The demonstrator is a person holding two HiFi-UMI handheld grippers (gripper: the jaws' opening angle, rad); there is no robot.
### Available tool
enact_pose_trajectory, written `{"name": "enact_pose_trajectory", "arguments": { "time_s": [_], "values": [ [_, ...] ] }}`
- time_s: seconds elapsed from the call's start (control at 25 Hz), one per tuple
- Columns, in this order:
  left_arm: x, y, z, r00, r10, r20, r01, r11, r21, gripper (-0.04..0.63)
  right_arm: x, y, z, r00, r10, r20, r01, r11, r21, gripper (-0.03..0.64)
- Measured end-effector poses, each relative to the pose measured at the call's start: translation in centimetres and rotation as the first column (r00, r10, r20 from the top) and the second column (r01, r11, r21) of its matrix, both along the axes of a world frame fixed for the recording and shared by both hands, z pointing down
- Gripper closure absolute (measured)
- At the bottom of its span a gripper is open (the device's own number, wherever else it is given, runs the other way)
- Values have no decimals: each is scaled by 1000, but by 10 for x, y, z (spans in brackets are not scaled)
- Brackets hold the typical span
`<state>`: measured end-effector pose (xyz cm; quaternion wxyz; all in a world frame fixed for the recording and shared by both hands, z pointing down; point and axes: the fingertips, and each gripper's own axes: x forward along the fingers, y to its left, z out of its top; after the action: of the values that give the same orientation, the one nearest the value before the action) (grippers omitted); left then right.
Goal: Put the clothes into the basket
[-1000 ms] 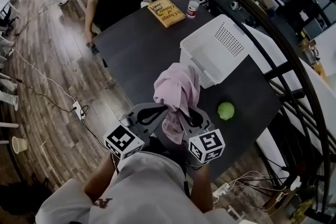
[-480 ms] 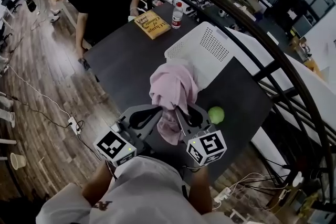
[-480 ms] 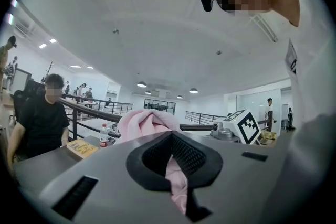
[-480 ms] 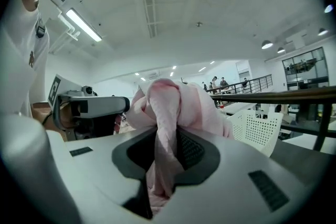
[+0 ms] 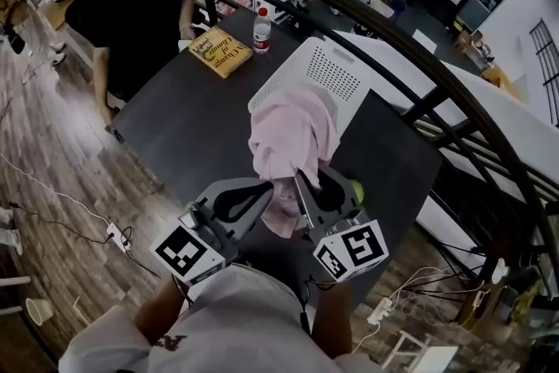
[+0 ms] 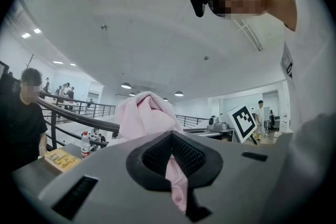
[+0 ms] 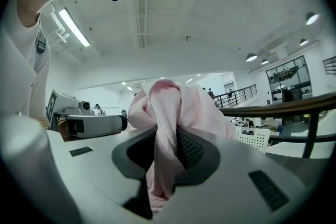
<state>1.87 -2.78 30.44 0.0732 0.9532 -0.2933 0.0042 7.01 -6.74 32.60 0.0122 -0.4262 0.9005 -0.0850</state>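
Observation:
A pink garment (image 5: 291, 144) hangs bunched in the air between my two grippers, its top reaching over the near edge of the white perforated basket (image 5: 327, 74) on the dark table (image 5: 188, 122). My left gripper (image 5: 269, 188) is shut on a thin fold of the pink cloth (image 6: 176, 183). My right gripper (image 5: 301, 188) is shut on a thicker bunch of it (image 7: 165, 160). Both grippers point upward, side by side, near the table's front edge.
A green ball (image 5: 355, 188) lies on the table just right of my right gripper. A yellow book (image 5: 221, 51) and a water bottle (image 5: 261, 29) sit at the far side. A person in black (image 5: 131, 9) stands beyond the table. A black railing (image 5: 437, 48) curves along the right.
Both grippers have carried the pink garment forward and up; its top now overlaps the basket's near edge. The ball sits closer to my right gripper.

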Motion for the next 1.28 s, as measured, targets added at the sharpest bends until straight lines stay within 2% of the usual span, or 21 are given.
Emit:
{"name": "enact_pose_trajectory", "arguments": {
  "time_s": [0.08,0.2,0.56,0.92,1.04,1.28],
  "values": [
    [-1,-13,1,999,40,9,-40,999,-12,592,1,-12,-6,999,36,2,-36,999,8,528],
    [0,-32,-5,996,92,-15,-92,996,3,592,1,-29,-15,997,83,2,-83,996,20,528],
    [7,-79,-3,978,205,-41,-206,978,-19,592,10,-73,-24,979,202,-5,-202,979,14,528],
    [23,-117,6,959,274,-76,-277,960,-42,592,38,-109,-30,952,307,-18,-307,952,11,528],
    [29,-125,8,956,282,-77,-287,956,-61,592,44,-118,-34,948,317,-23,-317,948,16,528],
    [45,-139,10,953,294,-69,-297,954,-49,592,58,-138,-37,946,324,-29,-324,946,26,528]
  ]
}}
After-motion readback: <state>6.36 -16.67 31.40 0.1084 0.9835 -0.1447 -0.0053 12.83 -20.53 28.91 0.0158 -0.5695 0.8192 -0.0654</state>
